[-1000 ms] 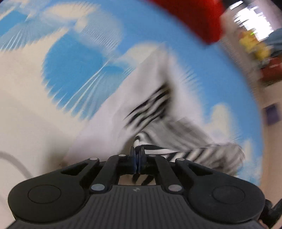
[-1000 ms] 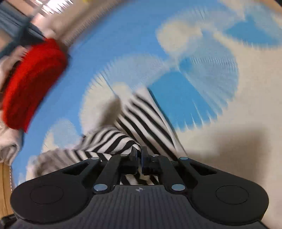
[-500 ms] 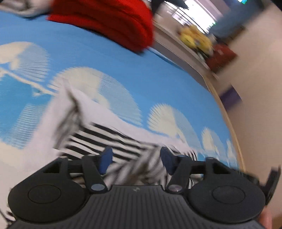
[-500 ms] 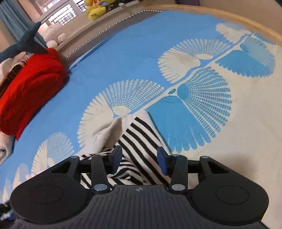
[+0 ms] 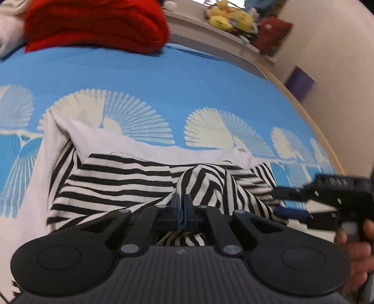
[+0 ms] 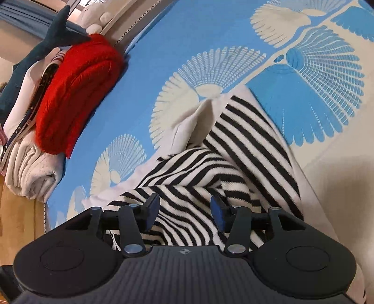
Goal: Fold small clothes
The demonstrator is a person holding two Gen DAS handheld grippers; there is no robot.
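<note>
A small black-and-white striped garment (image 5: 112, 177) with white edges lies rumpled on a blue bedspread (image 5: 163, 77) printed with cream fans. My left gripper (image 5: 181, 205) is shut on a raised fold of the striped cloth, which peaks just behind the pads. My right gripper (image 6: 184, 210) hovers over the same garment (image 6: 245, 140); its jaws are opening, striped cloth lies between and under them, and the pads do not press on it. In the left wrist view the right gripper (image 5: 292, 210) shows at the right edge, held by a hand (image 5: 357, 247).
A folded red knit (image 6: 77, 93) sits on a stack of pale folded clothes (image 6: 30, 173) at the bed's far side, beside a plush shark (image 6: 46, 44). Yellow plush toys (image 5: 229, 16) sit on a ledge. The bed's wooden edge (image 5: 311, 117) runs along the right.
The left gripper opened, rolled and moved along the garment, then shut on a new fold. The right gripper let go of the striped cloth and spread its jaws.
</note>
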